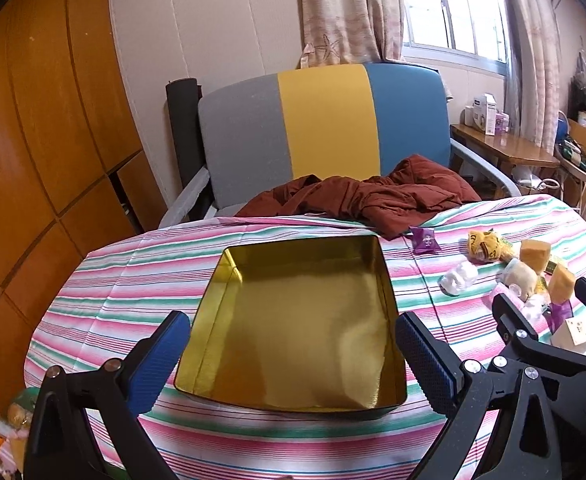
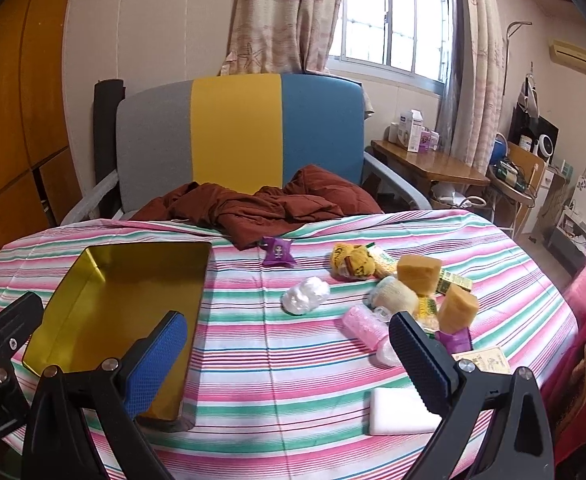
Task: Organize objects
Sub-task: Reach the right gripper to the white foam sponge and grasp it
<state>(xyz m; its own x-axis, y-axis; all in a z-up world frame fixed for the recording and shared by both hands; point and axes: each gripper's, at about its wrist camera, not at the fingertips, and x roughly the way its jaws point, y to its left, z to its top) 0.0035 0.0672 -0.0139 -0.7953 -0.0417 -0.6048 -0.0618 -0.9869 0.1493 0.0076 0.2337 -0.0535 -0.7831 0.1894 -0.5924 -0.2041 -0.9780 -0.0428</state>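
An open gold tin box (image 1: 301, 332) sits empty on the striped tablecloth; it also shows in the right wrist view (image 2: 125, 304). My left gripper (image 1: 289, 356) is open and empty, its jaws straddling the tin just above it. My right gripper (image 2: 289, 356) is open and empty above bare cloth, between the tin and a pile of small items: a purple packet (image 2: 277, 253), a white wad (image 2: 304, 295), yellow wrapped snacks (image 2: 353, 262), two yellow sponges (image 2: 418, 273), a pink roll (image 2: 363, 323) and a white block (image 2: 403, 411).
A rust-brown jacket (image 2: 253, 206) lies over the table's far edge against a grey, yellow and blue chair (image 2: 237, 132). A wooden side table (image 2: 429, 164) with boxes stands at the right. Wooden cabinets (image 1: 33, 160) are on the left.
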